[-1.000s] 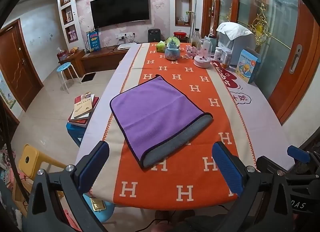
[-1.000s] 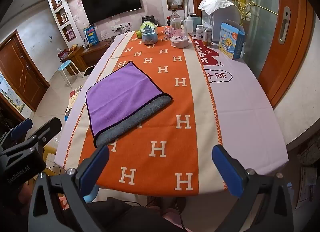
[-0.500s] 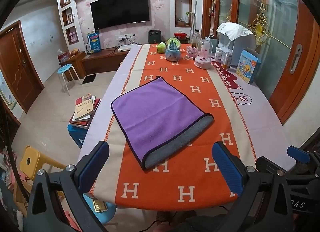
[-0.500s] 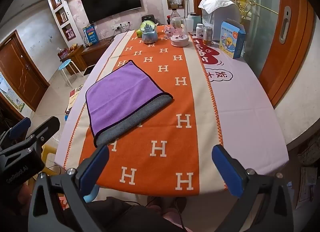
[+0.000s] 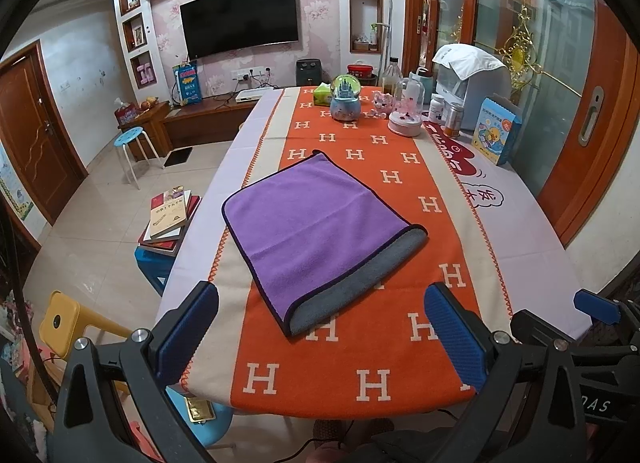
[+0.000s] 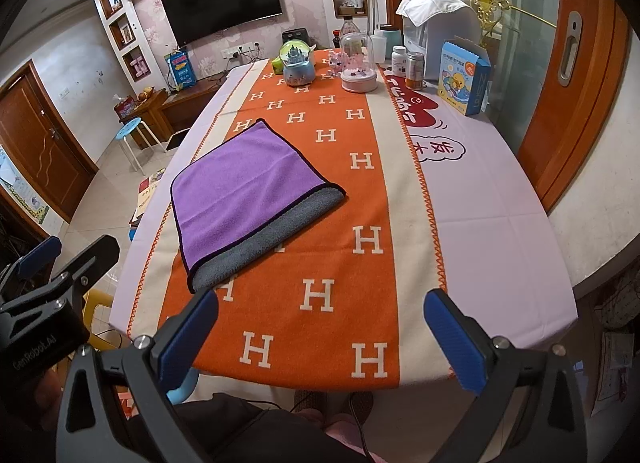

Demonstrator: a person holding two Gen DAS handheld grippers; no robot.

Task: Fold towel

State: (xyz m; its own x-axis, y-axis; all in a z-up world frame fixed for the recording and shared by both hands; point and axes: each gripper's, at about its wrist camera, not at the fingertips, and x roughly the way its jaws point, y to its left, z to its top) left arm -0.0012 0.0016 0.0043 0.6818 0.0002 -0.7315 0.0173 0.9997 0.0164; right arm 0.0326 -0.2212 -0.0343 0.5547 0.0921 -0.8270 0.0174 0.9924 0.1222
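On the table point(image 5: 532, 231), folded towel point(image 5: 320, 231) unmoved since before; left gripper point(image 5: 322, 327) and right gripper point(image 6: 320, 329) both released, empty.

Readable lettering on the cloth and the claws

White capital "H" letters are repeated in rows across the orange runner point(image 6: 320, 223) laid on the counter point(image 6: 500, 191). "GenRobot.AI" is printed on the body of the left claw point(image 6: 38, 347) in the right wrist view. The letters "DAS" are seen on the right claw point(image 5: 596, 405) in the left wrist view. Red Chinese characters are printed on the tablecloth point(image 5: 486, 195).
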